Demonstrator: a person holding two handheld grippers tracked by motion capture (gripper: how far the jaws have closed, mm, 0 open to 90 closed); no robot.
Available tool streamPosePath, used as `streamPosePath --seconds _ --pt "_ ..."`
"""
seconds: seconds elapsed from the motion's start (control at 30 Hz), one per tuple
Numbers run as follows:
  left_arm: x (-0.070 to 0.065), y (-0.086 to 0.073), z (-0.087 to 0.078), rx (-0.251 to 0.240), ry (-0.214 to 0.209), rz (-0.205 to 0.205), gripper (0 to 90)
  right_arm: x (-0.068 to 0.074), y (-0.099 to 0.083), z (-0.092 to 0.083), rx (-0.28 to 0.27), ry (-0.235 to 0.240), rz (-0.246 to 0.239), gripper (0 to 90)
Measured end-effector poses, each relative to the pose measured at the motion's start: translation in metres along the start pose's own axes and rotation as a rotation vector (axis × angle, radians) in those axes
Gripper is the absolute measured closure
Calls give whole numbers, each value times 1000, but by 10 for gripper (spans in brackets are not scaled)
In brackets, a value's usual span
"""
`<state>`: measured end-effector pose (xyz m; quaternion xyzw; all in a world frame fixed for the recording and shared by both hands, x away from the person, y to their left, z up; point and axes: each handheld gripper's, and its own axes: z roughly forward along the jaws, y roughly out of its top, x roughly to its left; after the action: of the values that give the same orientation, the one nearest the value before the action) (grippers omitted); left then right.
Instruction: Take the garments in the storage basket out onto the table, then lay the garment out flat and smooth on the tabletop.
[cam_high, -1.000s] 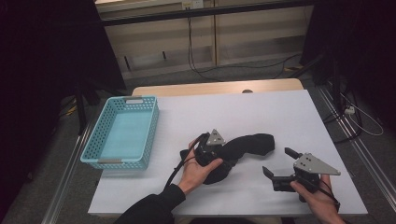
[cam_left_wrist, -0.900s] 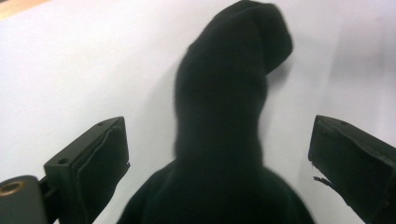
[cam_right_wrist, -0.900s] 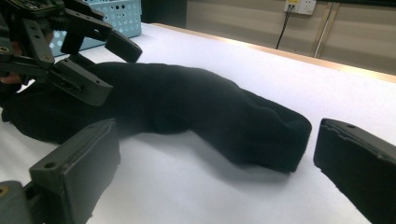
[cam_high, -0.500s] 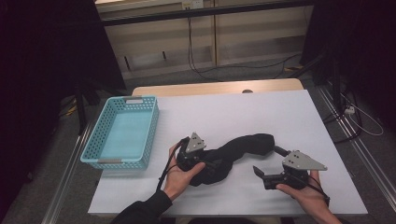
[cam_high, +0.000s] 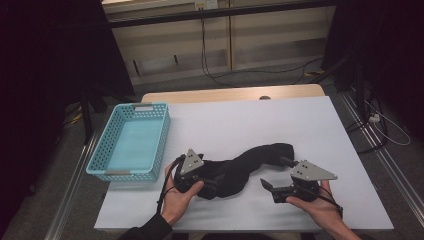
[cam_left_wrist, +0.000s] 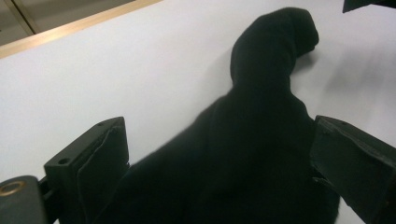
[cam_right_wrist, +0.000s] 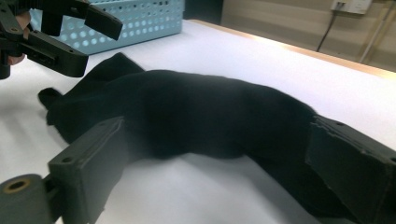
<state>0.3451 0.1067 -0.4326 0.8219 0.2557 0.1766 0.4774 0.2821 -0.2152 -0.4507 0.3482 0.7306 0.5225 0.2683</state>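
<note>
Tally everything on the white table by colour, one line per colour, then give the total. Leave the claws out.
Black: 1, the crumpled black cloth
Light blue: 1, the perforated plastic basket, hanging partly over the table's left edge
Total: 2

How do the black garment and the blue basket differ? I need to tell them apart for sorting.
The black garment is soft, dark and lies crumpled in a long curve between the two grippers; the blue basket is rigid, light blue, perforated and rectangular, standing apart at the table's left edge. Both rest on the white table.
</note>
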Motion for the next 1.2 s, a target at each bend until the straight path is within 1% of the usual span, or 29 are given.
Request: streamPosePath --seconds 0.03,0.07,0.13,0.2,0.23,0.27,0.3,0.33,0.37,0.4,0.43,0.47,0.5,0.57,0.6,0.63,0.7,0.73,0.77,0.8,0.87,0.93,0.97,1.0,1.03,1.1,1.13,1.17,1.2 --pt "-3 -3 -4 3 -4 14 49 3 0 1 4 18 -8 62" --pt "-3 -3 -4 3 -4 14 48 3 0 1 4 18 -8 62" --pt "-6 -7 -14 -1 -10 15 48 4 -1 1 7 26 -9 77" --pt "-6 -9 -17 -2 -8 22 48 5 -2 3 12 34 -9 83" --pt "-6 -12 -20 1 8 29 47 6 -2 5 16 37 -13 90" --pt "-6 -12 -20 1 8 29 46 6 -2 5 16 37 -13 90" --pt "-5 -14 -16 12 7 15 46 8 -1 9 29 48 -21 109" --pt "-5 -14 -16 12 7 15 47 9 -1 10 36 53 -20 115" --pt "-5 -15 -10 41 8 23 47 10 0 13 46 58 -23 126" --pt "-5 -15 -10 41 8 23 48 12 0 15 56 67 -32 136" --pt "-5 -13 -8 53 -8 14 51 13 1 18 75 78 -44 152" --pt "-5 -13 -8 53 -8 14 50 13 1 18 75 78 -44 152" --pt "-5 -13 -7 49 -6 19 48 16 5 23 139 108 -52 160" --pt "-4 -14 -7 56 -8 18 46 17 6 29 151 132 -49 184" --pt "-4 -15 -7 57 -12 16 46 17 6 29 151 132 -49 184" --pt "-3 -15 -5 65 -23 15 46 18 7 31 154 138 -54 203" --pt "-4 -15 -4 72 -27 16 46 21 12 42 209 172 -72 210" --pt "-3 -15 -4 70 -31 16 46 21 12 42 209 172 -72 210" --pt "-3 -15 -5 67 -29 16 47 23 13 46 219 183 -77 218" --pt "-3 -15 -6 61 -22 8 48 28 14 53 228 202 -84 226" --pt "-2 -15 -7 64 -24 2 50 29 15 55 233 209 -92 232" --pt "1 -17 -7 59 -24 -29 58 36 15 63 227 235 -92 244" --pt "1 -17 -7 62 -20 -27 63 42 16 70 227 234 -118 238" --pt "1 -17 -7 65 -12 -18 63 42 16 70 227 234 -118 238" --pt "1 -17 -8 61 -9 -16 63 47 16 76 225 237 -133 224" --pt "0 -17 -8 59 -12 -11 65 49 16 77 229 232 -142 223" --pt "-1 -17 -8 64 -11 -7 65 50 16 79 234 227 -153 223" --pt "-2 -17 -7 67 -10 -1 66 51 16 81 253 232 -161 230" --pt "-2 -17 -6 70 -12 -2 66 51 16 81 253 232 -161 230"
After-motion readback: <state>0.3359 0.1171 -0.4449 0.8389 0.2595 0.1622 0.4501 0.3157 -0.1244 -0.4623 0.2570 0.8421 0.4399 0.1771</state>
